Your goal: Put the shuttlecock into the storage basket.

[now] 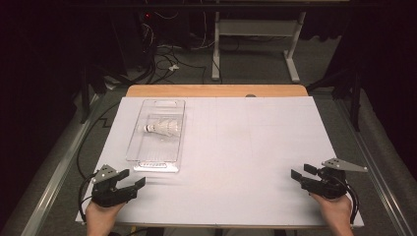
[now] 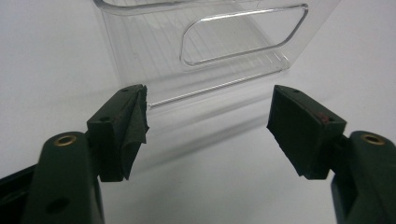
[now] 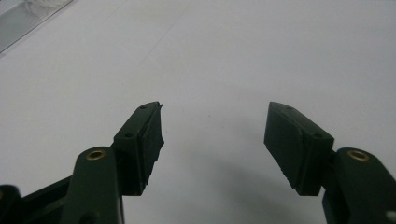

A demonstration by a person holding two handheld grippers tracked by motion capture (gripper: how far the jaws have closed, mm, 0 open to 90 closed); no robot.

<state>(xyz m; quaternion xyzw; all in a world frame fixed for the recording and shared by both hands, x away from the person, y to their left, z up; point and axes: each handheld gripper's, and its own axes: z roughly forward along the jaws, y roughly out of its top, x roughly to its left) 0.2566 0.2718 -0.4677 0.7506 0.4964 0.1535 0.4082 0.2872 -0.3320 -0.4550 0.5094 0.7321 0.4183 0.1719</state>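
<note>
We are holding the left gripper (image 1: 131, 179) at the near left of the white table (image 1: 246, 147), its jaws spread wide and gripping nothing. Just beyond its tips a clear plastic tray (image 1: 140, 147) is lying, with a white shuttlecock (image 1: 162, 128) resting on its side inside. We are holding the right gripper (image 1: 301, 172) well apart from the tray, its jaws likewise released over bare table.
</note>
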